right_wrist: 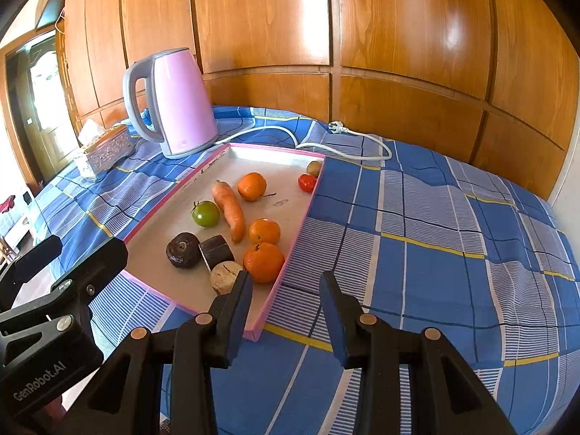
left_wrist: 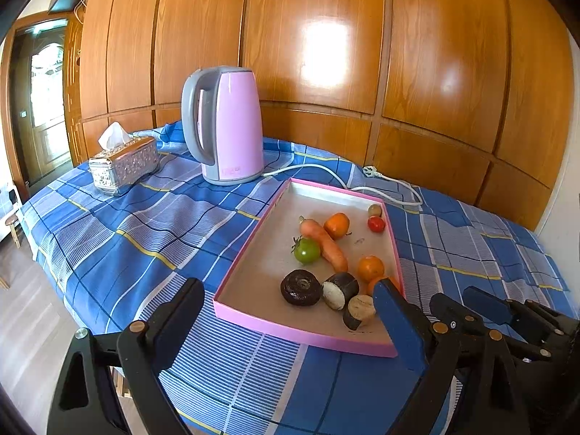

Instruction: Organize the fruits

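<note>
Right gripper [right_wrist: 286, 290] jaws part-open, empty, over pink tray [right_wrist: 290, 224] corner; left gripper [left_wrist: 290, 301] wide open, empty.

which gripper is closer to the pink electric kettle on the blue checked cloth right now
Left. The left gripper straddles the pink tray's near edge on the kettle's side; the pink electric kettle stands beyond the tray's far-left corner. The right gripper hovers at the tray's near-right corner, farther away.
</note>
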Action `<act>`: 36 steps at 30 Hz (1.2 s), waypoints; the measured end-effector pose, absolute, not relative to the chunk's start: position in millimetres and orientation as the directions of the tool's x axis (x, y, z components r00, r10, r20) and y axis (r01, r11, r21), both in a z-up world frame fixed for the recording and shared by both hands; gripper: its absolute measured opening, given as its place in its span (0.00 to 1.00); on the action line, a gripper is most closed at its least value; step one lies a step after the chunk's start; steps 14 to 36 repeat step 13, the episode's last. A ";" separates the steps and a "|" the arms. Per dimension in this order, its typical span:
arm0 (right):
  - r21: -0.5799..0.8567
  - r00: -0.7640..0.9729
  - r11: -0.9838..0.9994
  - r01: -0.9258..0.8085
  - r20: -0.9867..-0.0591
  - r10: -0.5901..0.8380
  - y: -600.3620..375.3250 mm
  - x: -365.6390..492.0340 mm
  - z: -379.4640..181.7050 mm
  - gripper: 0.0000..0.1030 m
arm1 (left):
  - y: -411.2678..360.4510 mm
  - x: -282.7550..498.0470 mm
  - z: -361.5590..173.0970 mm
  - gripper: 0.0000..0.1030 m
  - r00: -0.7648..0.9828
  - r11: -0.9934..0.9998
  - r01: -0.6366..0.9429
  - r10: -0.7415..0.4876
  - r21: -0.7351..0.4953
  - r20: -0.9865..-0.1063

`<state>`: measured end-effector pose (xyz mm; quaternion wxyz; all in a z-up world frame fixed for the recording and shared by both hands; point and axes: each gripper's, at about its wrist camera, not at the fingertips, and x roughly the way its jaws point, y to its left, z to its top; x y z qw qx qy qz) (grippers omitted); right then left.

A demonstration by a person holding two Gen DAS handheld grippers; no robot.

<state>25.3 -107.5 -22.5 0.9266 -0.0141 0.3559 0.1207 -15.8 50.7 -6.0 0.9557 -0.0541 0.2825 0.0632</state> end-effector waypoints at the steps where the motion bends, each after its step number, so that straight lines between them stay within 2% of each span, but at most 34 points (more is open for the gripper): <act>1: 0.060 0.718 0.970 -0.234 -0.663 0.214 -107.5 25.4 -22.6 0.38 | 50.6 -15.7 -5.5 0.92 0.833 0.986 -0.151 0.091 -0.067 -0.546; 36: 0.066 0.711 0.971 -0.232 -0.669 0.215 -110.4 27.3 -23.9 0.38 | 52.5 -14.0 -5.4 0.94 0.832 0.985 -0.158 0.091 -0.076 -0.548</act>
